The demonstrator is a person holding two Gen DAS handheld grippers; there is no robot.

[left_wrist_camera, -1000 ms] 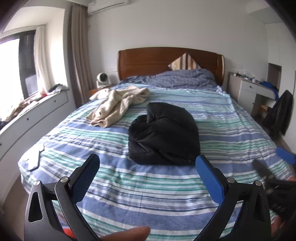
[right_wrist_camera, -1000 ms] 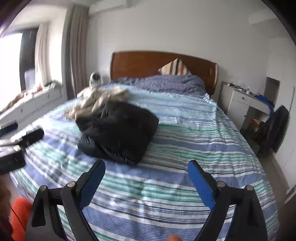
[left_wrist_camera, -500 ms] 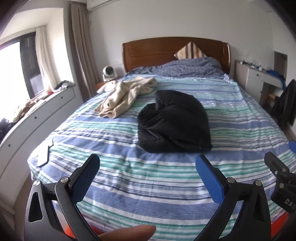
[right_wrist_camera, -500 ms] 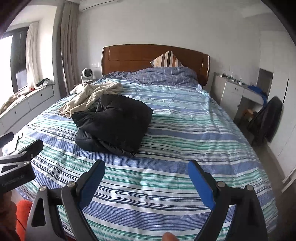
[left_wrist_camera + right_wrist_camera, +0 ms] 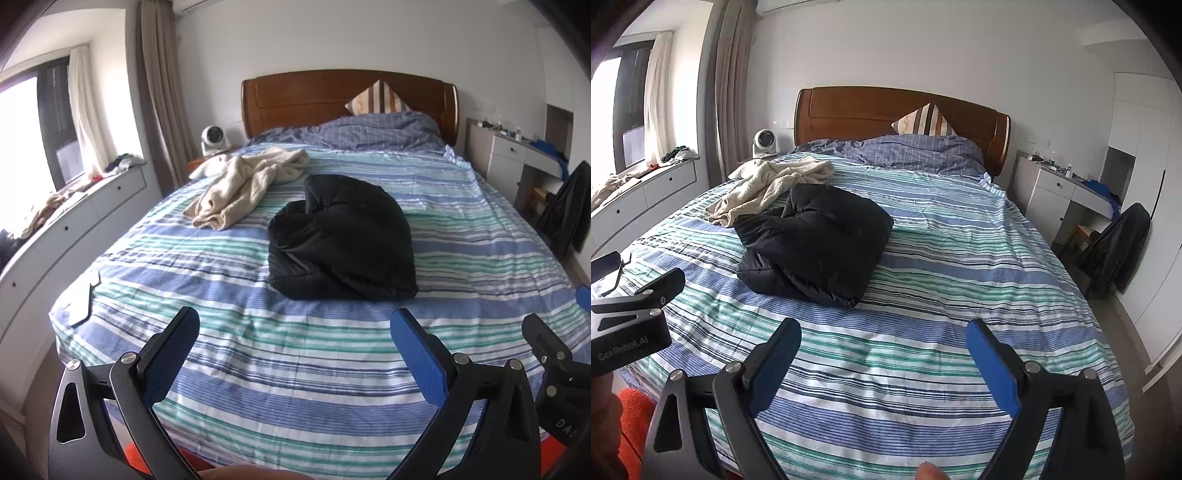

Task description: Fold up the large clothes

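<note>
Right now my left gripper (image 5: 295,350) hangs over the foot of the bed with its blue pads spread wide and nothing between them; my right gripper (image 5: 882,356) is the same, jaws apart and empty. I hold both a little nose-down, short of the clothes, which I read as a pause between garments rather than a reach.

Ahead of the pads, mid-bed, sits the black puffer jacket (image 5: 341,236), bundled into a thick, rounded packet. It looks folded already, though loosely; its slick fill will probably spring open if nudged. Beyond it, toward the headboard side and left, the cream fleece garment (image 5: 243,184) lies crumpled and unfolded, just touching or overlapping the jacket's far edge in the right view. I judge that one to be next, and I'll need to draw it out onto bare sheet to spread it flat.

Both lie on the striped bed sheet (image 5: 332,369), blue, green and white, lightly rumpled, with plenty of room near me. A blue checked duvet (image 5: 376,129) is heaped under the wooden headboard (image 5: 314,96). At left runs a white windowsill cabinet (image 5: 85,206); at right, a white desk (image 5: 1056,192).
</note>
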